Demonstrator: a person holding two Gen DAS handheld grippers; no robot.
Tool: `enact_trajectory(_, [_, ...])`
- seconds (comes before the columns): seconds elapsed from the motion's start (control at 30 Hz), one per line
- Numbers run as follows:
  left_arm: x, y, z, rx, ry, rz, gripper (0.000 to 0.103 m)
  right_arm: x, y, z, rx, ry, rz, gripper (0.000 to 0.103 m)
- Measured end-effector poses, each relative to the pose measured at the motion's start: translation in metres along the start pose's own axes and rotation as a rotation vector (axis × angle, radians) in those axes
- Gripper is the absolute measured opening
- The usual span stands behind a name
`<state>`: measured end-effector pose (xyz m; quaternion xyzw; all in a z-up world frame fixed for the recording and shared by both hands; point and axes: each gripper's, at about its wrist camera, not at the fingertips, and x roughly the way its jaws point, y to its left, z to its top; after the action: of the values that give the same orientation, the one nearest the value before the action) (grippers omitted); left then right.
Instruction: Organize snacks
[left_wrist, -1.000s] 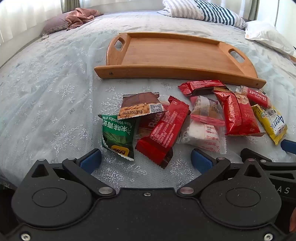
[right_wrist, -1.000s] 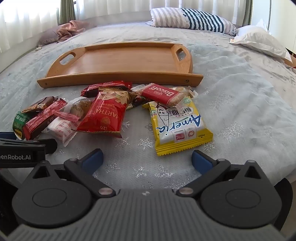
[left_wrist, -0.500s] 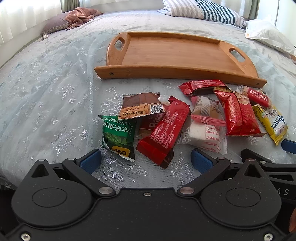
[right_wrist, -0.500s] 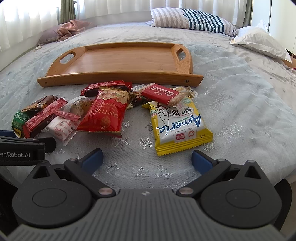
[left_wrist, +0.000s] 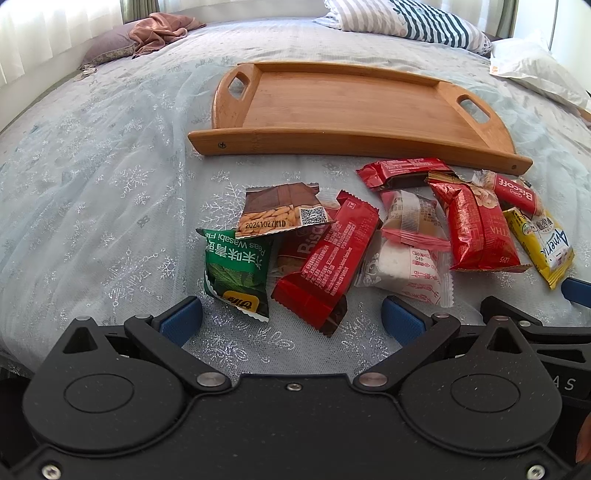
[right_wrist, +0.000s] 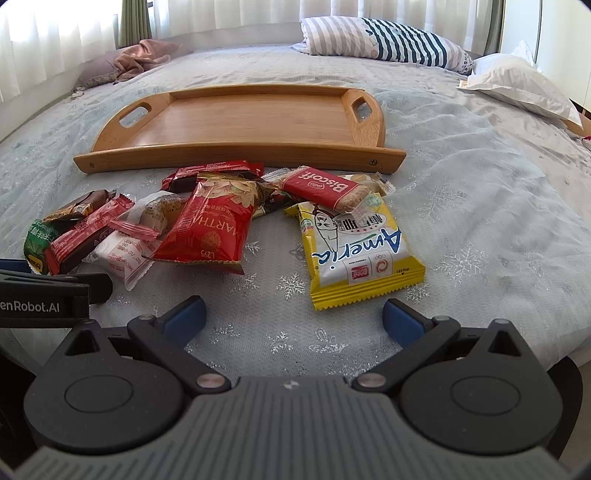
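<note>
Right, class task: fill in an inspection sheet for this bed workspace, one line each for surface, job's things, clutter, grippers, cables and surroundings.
Surface: bedspread, pale with a snowflake pattern, slightly wrinkled.
Job's things: wooden tray holds nothing; snack packets lie on the bedspread in front of it, several overlapping, among them a yellow packet, a red Biscoff bar, a red bag and a green wasabi peas packet.
Clutter: crumpled pink cloth at the far left.
Grippers: left hand-held gripper open, holding nothing; right hand-held gripper open, holding nothing; both low, near the packets.
Cables: nothing seen.
Surroundings: striped pillow, white pillow, curtains behind.
</note>
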<state>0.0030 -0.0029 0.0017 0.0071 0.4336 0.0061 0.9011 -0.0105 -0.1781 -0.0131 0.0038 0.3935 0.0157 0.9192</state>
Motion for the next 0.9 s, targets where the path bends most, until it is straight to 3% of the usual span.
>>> enact_trajectory(0.9, [0.0002,-0.0014,0.0004,0.001,-0.004,0.001,0.103,-0.0027,0.0007,0.0,-0.006,-0.008,-0.004,0.103])
